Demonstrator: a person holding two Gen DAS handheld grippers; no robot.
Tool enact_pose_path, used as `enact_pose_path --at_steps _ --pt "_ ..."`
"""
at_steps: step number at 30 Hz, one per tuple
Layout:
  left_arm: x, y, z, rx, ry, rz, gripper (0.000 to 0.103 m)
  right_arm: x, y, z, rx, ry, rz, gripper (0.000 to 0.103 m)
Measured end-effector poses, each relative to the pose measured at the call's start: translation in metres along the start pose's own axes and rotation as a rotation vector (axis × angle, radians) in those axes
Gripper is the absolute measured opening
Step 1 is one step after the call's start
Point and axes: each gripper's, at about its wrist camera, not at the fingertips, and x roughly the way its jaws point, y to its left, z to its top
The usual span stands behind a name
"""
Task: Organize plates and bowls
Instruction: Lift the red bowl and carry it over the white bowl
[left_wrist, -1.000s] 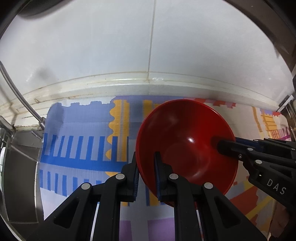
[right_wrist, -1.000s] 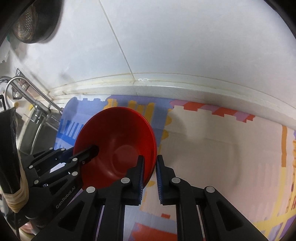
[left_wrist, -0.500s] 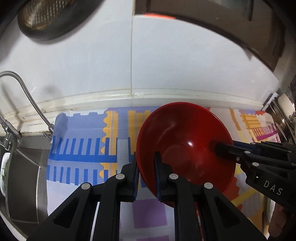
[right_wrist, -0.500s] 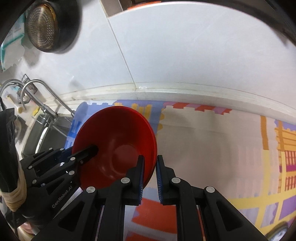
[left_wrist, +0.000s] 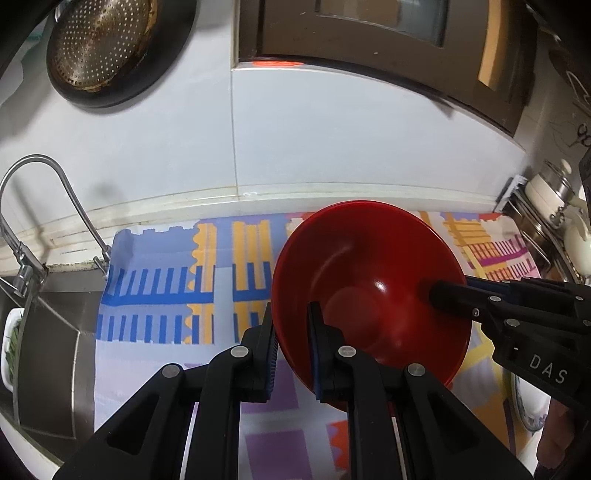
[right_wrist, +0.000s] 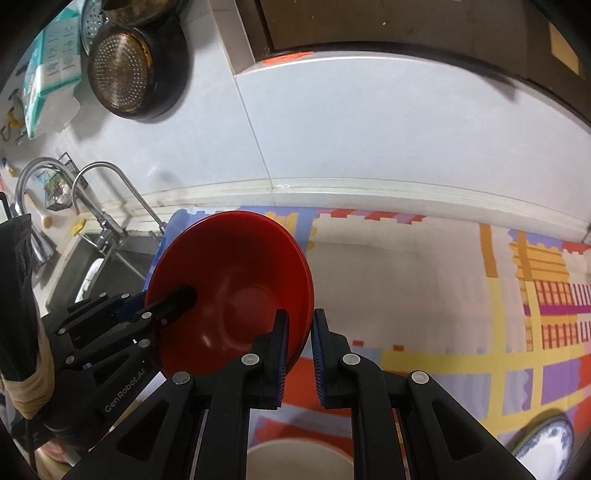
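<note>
Red bowl (left_wrist: 369, 280) pinched at opposite rims by left gripper (left_wrist: 291, 347) and right gripper (right_wrist: 297, 354) — level both hands while carrying.

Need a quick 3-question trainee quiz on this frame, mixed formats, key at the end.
1. True or false: the red bowl is pinched at its rim by both the left gripper and the right gripper.
2. Multiple choice: what hangs on the wall above the faucet? A) a cutting board B) a perforated strainer C) a towel
3. Fill in: below the right gripper, at the bottom edge of the right wrist view, sits a ____ coloured bowl.

Key: 1 true; 2 B, the strainer; 3 cream.
</note>
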Motion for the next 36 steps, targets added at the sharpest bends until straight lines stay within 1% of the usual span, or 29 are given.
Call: enact_pose_path --at_steps 7,17,26,36 --pt "-0.021 -0.019 -0.018 0.025 -0.004 -0.019 0.016 -0.025 -0.006 -0.024 0.009 -0.015 -0.011 0.014" --pt "-0.038 -0.04 -0.05 0.053 0.027 -0.049 0.017 -0.052 -0.014 -0.061 0.033 -0.012 -0.025 0.014" --pt "-0.039 -0.054 -0.074 0.07 0.079 -0.064 0.017 -0.06 -0.021 -0.091 0.043 0.019 -0.032 0.014" --pt "-0.031 -0.067 -0.097 0.074 0.141 -0.077 0.017 -0.055 -0.032 -0.117 0.075 0.077 -0.033 0.014"
